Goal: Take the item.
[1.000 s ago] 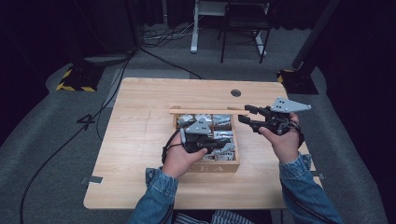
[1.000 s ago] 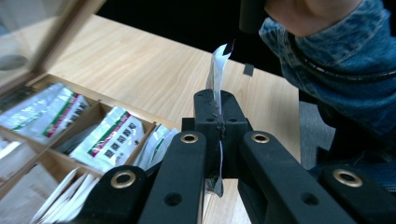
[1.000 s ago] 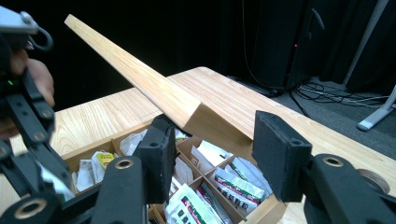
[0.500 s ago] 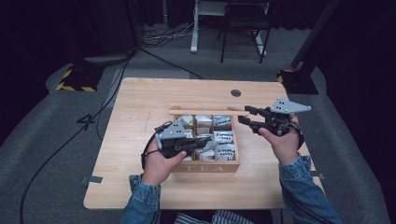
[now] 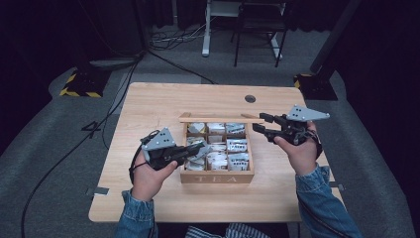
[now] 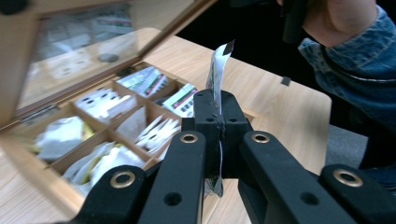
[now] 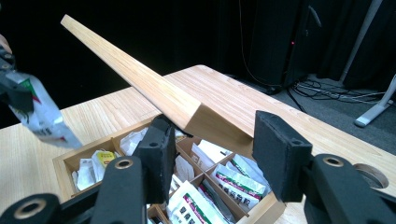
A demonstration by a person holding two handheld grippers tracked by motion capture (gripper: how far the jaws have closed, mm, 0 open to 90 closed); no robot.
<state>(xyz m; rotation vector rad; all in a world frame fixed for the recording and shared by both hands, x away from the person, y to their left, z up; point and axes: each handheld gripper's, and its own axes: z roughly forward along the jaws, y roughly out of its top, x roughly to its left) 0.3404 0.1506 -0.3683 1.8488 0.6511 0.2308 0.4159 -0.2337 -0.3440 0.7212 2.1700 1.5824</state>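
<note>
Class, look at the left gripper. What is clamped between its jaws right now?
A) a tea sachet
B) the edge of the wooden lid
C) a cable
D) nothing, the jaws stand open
A: in the left gripper view the left gripper has its jaws closed flat on a thin tea sachet that sticks up above them, over the open tea box.

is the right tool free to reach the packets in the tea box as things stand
Probably yes. The right tool is open and holds nothing, beside the tea box, whose lid stands raised, leaving the packets uncovered just beyond its jaws.
</note>
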